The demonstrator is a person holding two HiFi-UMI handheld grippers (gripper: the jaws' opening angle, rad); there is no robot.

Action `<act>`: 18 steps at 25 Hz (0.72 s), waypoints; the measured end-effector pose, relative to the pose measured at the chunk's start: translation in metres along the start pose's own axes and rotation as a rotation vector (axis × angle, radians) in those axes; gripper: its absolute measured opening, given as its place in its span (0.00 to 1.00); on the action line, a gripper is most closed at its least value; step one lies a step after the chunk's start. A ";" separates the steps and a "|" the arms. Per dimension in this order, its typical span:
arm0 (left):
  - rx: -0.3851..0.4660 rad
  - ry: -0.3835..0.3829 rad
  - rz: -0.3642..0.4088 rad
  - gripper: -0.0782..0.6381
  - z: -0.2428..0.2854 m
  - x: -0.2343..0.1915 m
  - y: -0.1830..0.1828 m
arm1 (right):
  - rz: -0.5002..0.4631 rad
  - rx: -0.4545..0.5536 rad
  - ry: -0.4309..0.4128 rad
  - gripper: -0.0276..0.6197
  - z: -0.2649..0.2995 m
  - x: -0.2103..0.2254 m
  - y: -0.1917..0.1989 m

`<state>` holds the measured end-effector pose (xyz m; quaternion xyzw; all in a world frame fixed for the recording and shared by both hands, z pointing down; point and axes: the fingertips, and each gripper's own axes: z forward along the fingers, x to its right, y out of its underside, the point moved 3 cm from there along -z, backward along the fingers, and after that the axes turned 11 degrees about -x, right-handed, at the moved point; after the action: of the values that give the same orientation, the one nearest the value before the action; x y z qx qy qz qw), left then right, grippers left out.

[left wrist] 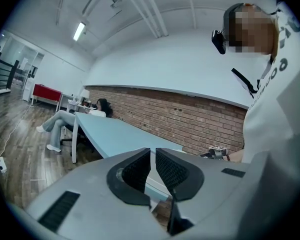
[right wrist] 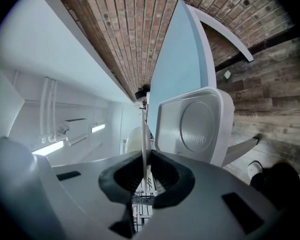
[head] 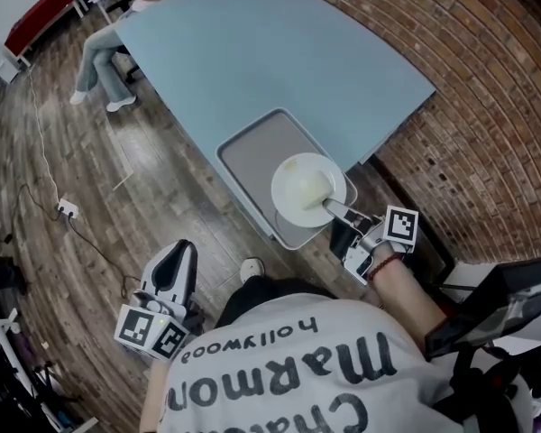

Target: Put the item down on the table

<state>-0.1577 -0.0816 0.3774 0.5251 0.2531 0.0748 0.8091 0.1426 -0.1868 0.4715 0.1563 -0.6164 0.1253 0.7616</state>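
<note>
A white plate hangs just above a grey tray that lies at the near edge of the light blue table. My right gripper is shut on the plate's near rim. In the right gripper view the plate shows edge-on as a thin line pinched between the jaws, with the tray and the table beyond. My left gripper hangs low at my left over the wood floor, away from the table. Its jaws stand together with nothing between them, as the left gripper view confirms.
A person sits at the table's far left corner. A brick wall runs along the table's right side. A cable and socket lie on the floor at left. A red bench stands far back left.
</note>
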 end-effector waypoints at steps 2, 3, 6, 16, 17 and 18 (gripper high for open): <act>-0.003 0.004 0.006 0.16 0.004 -0.007 -0.004 | 0.004 0.002 0.020 0.09 0.006 0.004 -0.004; -0.006 0.005 0.008 0.16 0.006 -0.011 -0.004 | 0.008 0.004 0.026 0.09 0.010 0.006 -0.006; -0.017 0.001 0.008 0.16 0.009 -0.023 -0.004 | 0.031 0.015 0.041 0.09 0.021 0.012 -0.008; -0.004 0.004 -0.004 0.16 0.017 -0.064 -0.024 | 0.095 0.035 0.221 0.09 0.052 0.028 -0.020; -0.007 0.008 -0.003 0.16 0.018 -0.068 -0.025 | 0.102 0.037 0.234 0.09 0.056 0.030 -0.021; -0.011 0.011 -0.004 0.16 0.019 -0.072 -0.026 | 0.111 0.040 0.246 0.09 0.061 0.031 -0.021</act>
<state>-0.2146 -0.1364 0.3841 0.5198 0.2579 0.0774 0.8108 0.1028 -0.2304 0.5114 0.1207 -0.5236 0.1978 0.8199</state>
